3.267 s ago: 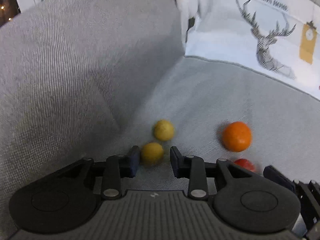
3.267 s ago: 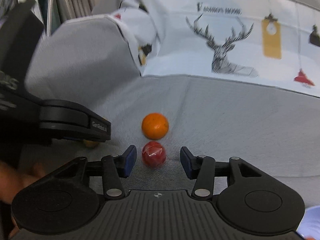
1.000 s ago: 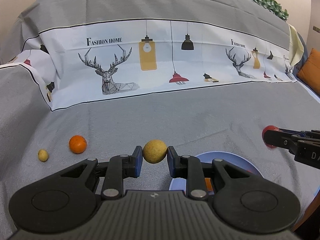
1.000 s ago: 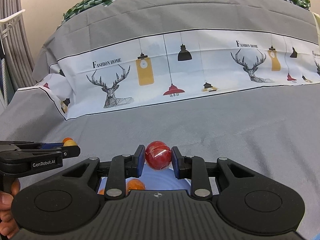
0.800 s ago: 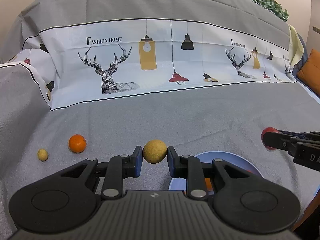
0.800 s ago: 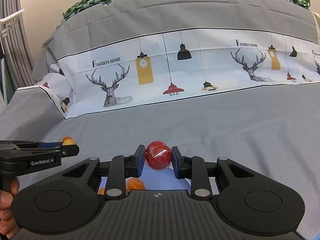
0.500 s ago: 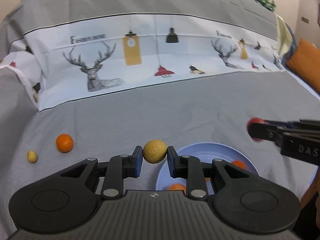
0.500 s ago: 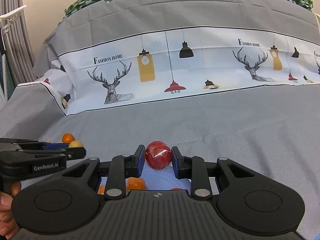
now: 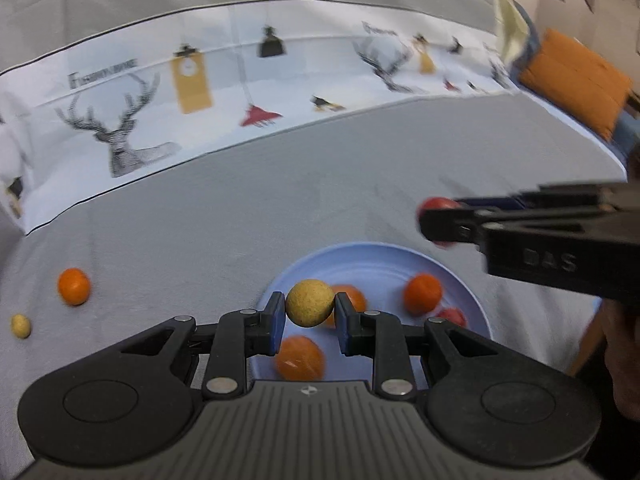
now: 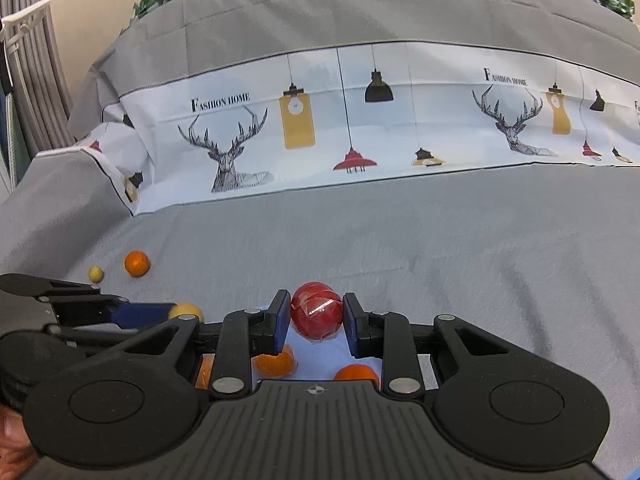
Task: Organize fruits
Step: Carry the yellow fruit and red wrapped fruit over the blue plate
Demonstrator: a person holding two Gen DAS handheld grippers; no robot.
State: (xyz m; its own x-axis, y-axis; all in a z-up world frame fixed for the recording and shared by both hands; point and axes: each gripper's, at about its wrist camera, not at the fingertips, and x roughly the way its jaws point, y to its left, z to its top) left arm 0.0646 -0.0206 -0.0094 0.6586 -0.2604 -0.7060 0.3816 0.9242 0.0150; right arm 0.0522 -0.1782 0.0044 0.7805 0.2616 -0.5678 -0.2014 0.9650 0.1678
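Left tool (image 9: 309, 312) grips yellow fruit (image 9: 309, 307), right tool (image 10: 314, 322) grips red fruit (image 10: 317, 315); both above blue plate (image 9: 460, 280).

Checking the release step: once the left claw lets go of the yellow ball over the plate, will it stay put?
The yellow ball is round, so it will likely roll. The blue plate looks shallow, though its rim and the oranges may stop it.

- Matt, pitted yellow fruit (image 9: 310, 307) is sitting between matt black plastic fingers (image 9: 275, 322).
- Glossy red fruit (image 10: 317, 315) is gleaming.
- Woven grey cloth (image 10: 440, 248) is looking matt.
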